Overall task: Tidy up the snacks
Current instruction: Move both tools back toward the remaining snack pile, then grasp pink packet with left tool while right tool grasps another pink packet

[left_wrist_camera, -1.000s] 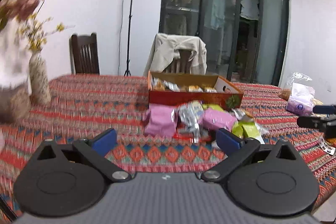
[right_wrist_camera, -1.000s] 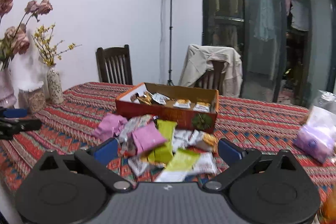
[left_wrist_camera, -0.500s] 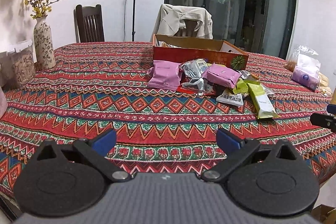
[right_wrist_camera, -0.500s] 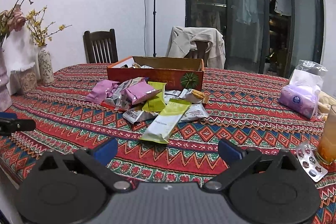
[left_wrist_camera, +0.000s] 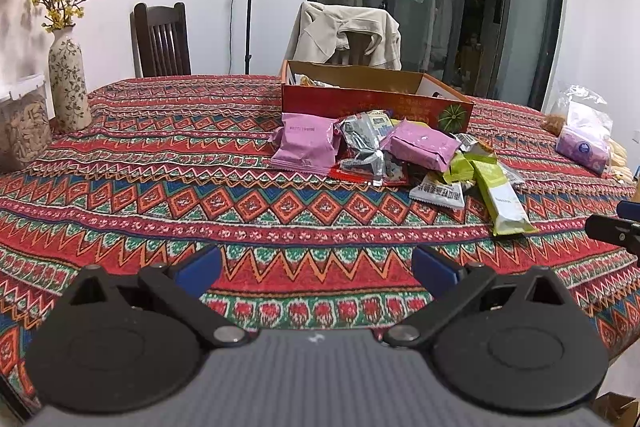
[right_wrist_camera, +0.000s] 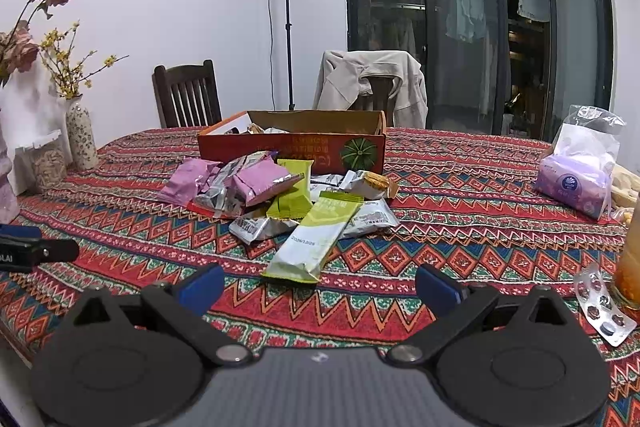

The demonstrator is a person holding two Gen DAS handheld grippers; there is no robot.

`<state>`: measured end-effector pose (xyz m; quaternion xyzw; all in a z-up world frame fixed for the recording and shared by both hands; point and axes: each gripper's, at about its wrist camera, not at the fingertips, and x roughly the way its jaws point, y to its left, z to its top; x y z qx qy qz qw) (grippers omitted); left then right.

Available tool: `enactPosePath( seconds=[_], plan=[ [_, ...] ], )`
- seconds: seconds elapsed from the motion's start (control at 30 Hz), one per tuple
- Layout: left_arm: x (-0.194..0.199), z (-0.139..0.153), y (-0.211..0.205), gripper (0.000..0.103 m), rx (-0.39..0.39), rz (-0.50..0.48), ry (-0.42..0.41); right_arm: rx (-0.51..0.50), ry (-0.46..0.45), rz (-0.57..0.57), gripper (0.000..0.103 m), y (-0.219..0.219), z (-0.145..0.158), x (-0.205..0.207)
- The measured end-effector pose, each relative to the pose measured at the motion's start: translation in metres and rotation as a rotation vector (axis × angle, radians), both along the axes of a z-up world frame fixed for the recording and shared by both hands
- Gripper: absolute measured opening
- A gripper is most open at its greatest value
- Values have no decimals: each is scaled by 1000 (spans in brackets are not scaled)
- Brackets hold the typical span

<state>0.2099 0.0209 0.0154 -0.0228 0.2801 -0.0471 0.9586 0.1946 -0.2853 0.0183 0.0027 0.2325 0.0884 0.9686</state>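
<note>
Snacks: a loose heap of wrapped packets [right_wrist_camera: 276, 199] lies on the patterned desk [left_wrist_camera: 160, 195], piled just in front of the red cardboard box [right_wrist_camera: 292, 147] and touching its near wall.
Box: open-topped, standing mid-desk; a few packets show above its rim, so some sorting appears done, though how many are inside cannot be told.
Heap: two pink packets [left_wrist_camera: 306, 145], silver wrappers and several green ones overlap; a long green bar [right_wrist_camera: 316, 239] slopes out of the pile toward the near edge, and a grey sachet [right_wrist_camera: 260, 227] lies just beside it.
Left claw: [left_wrist_camera: 316, 267] spread wide and empty, hovering low over bare cloth, well short of the heap.
Right claw: [right_wrist_camera: 318, 285] likewise spread wide with nothing between its fingers, the long green bar lying just ahead of it.
Progress: early, by the look of it; most of the packets remain outside the box and neither claw carries anything.
Left to do: each packet in the heap has yet to be lifted and placed in the box; the long green bar looks the likeliest first pick for the right claw.
Bystanders: a flowered vase [left_wrist_camera: 68, 83], a bagged tissue pack [right_wrist_camera: 576, 183] and a pill blister [right_wrist_camera: 604, 309] sit well apart from the pile, seemingly no part of the job.
</note>
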Motion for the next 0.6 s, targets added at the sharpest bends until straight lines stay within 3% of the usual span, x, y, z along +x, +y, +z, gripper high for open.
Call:
enactPosePath(
  seconds=[0.3,0.5,0.6],
  plan=[
    [56,3,0,103,-6,-16,-16,3,-1,28,102,10,4,43],
    [131,5,0,103,10,-47,-32,-59,-2,128,99,35,6,89],
    [171,-2,0,102,8,-62,-9,-110,-5,175,92,52,6,116]
  ],
)
